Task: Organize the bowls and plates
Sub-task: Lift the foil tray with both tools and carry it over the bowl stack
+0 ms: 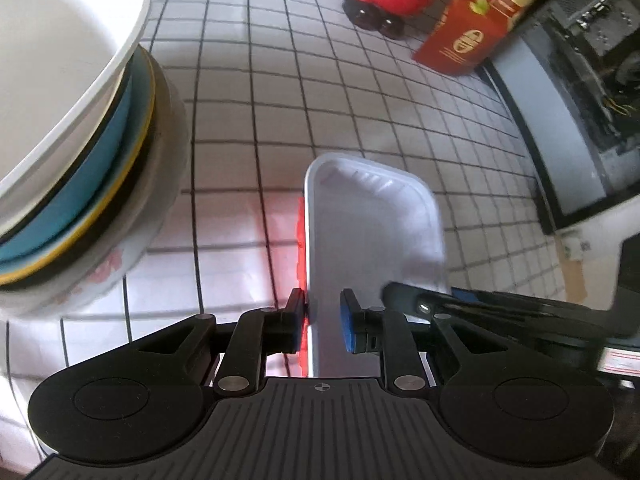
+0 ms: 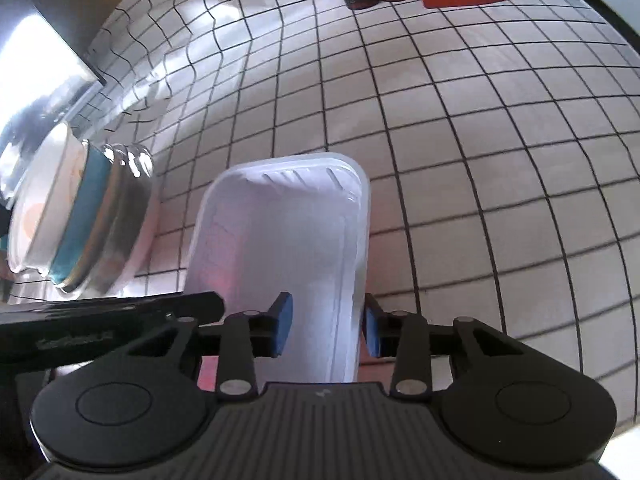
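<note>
L gripper [image 1: 323,316] clamps left rim of white tray [image 1: 372,224], R gripper [image 2: 326,326] clamps its right wall; tray on grid cloth [image 1: 360,120], bowl stack [image 1: 80,152] just to its left

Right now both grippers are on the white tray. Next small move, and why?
Probably lift the white tray a little and carry it level toward the stack of bowls. The left gripper straddles its left rim and the right gripper its right rim, so it looks held on both sides, and the stack sits close by on the left.
</note>
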### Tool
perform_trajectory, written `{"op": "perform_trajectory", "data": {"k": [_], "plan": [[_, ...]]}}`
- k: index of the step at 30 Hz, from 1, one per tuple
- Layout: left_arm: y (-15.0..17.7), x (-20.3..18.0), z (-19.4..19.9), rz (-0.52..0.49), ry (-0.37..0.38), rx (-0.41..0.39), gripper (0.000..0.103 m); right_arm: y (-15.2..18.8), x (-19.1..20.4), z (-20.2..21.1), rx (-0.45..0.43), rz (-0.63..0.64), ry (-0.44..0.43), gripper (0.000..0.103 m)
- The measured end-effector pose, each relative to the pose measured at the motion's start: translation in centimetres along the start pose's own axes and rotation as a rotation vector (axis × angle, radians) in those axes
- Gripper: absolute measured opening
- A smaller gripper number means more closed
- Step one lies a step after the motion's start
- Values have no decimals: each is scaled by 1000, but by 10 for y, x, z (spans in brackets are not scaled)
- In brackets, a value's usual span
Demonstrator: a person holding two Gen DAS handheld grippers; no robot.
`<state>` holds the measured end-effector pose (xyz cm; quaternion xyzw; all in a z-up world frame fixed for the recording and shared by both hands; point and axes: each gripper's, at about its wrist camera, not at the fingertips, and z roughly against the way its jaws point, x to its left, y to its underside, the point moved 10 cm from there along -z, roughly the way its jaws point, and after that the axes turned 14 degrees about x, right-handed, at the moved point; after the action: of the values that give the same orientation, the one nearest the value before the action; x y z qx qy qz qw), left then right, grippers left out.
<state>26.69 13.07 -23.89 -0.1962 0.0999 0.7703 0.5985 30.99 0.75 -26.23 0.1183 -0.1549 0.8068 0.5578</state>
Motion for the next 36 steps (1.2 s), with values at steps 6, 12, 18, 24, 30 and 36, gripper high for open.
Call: {"op": "perform_trajectory", "data": {"k": [6,12,18,24,30,36], "plan": [[1,-12,64,-98,-46,-105,21,-1,30,39,-82,-11,-58,37],[-13,-21,165,-146,-29,-303,22,-26,91,117,-255,94,-55,37],[-13,-15,265,-164,-106,-486,24,-49,171,163,-353,231,-51,37],[-36,35,283,-95,-73,-461,24,-76,223,143,-310,266,-61,38],[-54,99,269,3,12,-380,24,-92,261,110,-270,327,-20,38],[-46,121,234,15,26,-287,24,-91,266,83,-221,337,47,38]]}}
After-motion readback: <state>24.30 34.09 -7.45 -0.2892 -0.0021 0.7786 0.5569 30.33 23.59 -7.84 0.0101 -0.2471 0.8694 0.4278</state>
